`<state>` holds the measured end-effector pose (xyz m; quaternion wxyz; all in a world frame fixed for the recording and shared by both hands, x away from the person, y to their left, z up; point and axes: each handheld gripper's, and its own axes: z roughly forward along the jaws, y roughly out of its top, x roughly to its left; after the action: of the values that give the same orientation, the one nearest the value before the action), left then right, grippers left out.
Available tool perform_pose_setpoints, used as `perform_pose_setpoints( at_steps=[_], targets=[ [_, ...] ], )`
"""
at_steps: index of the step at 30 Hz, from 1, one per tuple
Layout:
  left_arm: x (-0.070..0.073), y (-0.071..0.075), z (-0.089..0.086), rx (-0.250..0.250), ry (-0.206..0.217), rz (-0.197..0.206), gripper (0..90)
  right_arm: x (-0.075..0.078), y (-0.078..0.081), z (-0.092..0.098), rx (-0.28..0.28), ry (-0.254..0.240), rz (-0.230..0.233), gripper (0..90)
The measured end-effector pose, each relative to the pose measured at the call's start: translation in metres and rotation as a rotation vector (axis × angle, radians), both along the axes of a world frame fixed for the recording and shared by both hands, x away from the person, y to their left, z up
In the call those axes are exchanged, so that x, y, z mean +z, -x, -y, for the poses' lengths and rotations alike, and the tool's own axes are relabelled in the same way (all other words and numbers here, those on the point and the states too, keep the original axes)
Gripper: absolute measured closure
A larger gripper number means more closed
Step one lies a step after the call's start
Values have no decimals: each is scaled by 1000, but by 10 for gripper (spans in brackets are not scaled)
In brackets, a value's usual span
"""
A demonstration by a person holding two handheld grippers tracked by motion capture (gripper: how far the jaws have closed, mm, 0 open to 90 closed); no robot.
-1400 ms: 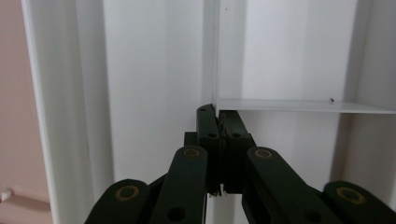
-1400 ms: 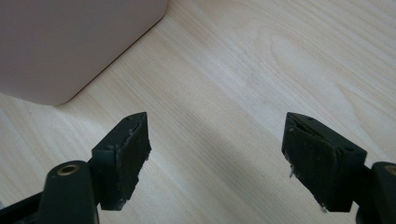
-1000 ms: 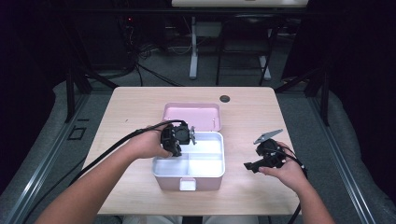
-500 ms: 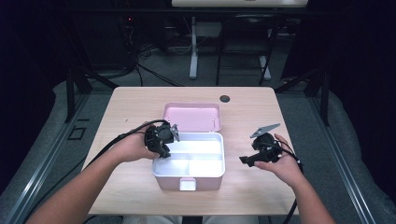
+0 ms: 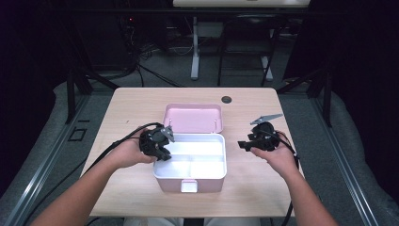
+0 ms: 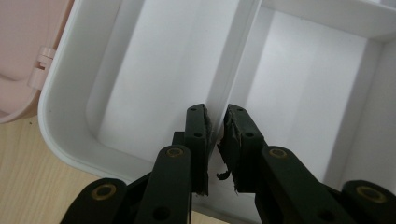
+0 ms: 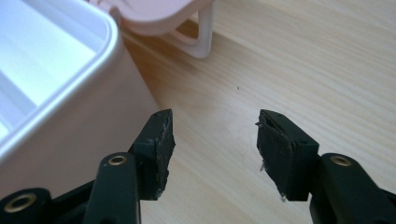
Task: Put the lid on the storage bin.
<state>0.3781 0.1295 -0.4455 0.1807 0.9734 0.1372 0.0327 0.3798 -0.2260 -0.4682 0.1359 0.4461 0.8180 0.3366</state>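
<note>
On the counter (image 5: 141, 108), near its middle and close to the person's edge, sits a white box (image 5: 190, 176) with its pink lid (image 5: 193, 117) swung back flat behind it. Bare wood runs wide on both sides of the box and behind the lid, where a small dark round cap (image 5: 227, 100) lies near the far edge.

At the box's left rim the left gripper (image 5: 162, 149) reaches in over the wall. Its own view shows the jaws narrow, set one on each side of the thin white divider (image 6: 233, 56) that splits the inside into compartments; the pads look to be against the divider, though I cannot tell how firmly they press. They have just been closing a little. The box's rounded corner (image 6: 51, 126) and a lid hinge (image 6: 42, 60) lie to the left of the jaws.

Off to the right, the right gripper (image 5: 242, 144) hovers apart from the box, with clear counter beneath it. In its own view the jaws stand at a middling gap with nothing between them, having just been closing; the box's outer wall (image 7: 70, 116) is just beside one jaw, and the lid's white foot (image 7: 203, 32) stands beyond.
</note>
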Motion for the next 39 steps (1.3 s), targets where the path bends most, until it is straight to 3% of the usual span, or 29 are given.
perform_pose_setpoints(
  at_steps=[5, 10, 12, 16, 20, 30, 39],
  targets=[
    [0, 0, 0, 1, -4, 2, 795, 7, -12, -9, -22, -36, 10, 475],
    [0, 1, 0, 2, 1, 5, 795, 12, -25, -23, -44, -29, 11, 494],
    [0, 1, 0, 1, -3, 5, 796, 14, -32, -29, -55, -50, 20, 522],
    [0, 1, 0, 1, -1, 4, 796, 13, -47, -39, -106, -95, 23, 563],
    [0, 1, 0, 1, 2, 4, 796, 11, -64, -47, -146, -107, 16, 578],
    [0, 1, 0, -4, -3, 6, 797, 7, -92, -64, -192, -110, 1, 582],
    [0, 1, 0, -8, -4, 7, 798, -7, -119, -75, -277, -95, -55, 555]
  ],
)
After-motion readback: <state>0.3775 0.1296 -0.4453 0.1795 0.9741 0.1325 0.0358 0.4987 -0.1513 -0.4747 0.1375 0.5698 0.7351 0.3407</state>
